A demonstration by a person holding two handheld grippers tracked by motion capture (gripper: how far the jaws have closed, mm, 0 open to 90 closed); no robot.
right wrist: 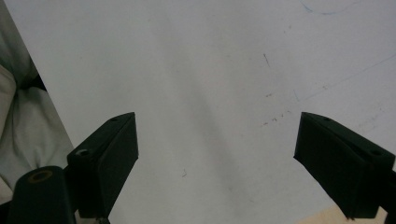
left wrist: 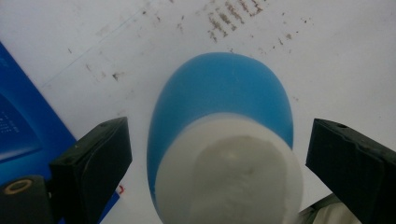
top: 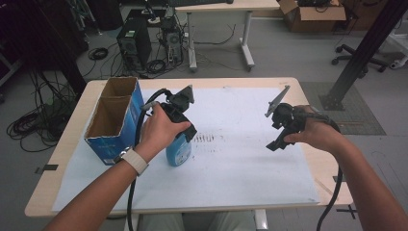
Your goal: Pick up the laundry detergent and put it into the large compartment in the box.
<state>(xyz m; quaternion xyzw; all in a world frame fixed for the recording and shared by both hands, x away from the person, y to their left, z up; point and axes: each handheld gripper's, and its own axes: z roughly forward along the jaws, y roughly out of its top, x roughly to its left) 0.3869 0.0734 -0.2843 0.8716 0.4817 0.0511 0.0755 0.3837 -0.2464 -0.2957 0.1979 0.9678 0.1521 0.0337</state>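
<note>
My left gripper agape around bottle, right gripper agape, empty; off-centre squeeze could topple bottle.

The person's forearms are bare, with no sleeves. The left wrist wears a watch with a pale, off-white band. Light, cream-coloured trousers show near the surface's near edge.

The left gripper is black, with blocky matte fingers; a brass-coloured ring sits in a round black boss at its base. A grey three-cornered plate tops it, and a black cable trails from it.

The right gripper is likewise black, its fingers marked by small screw holes, with its own grey plate and black cable.
</note>
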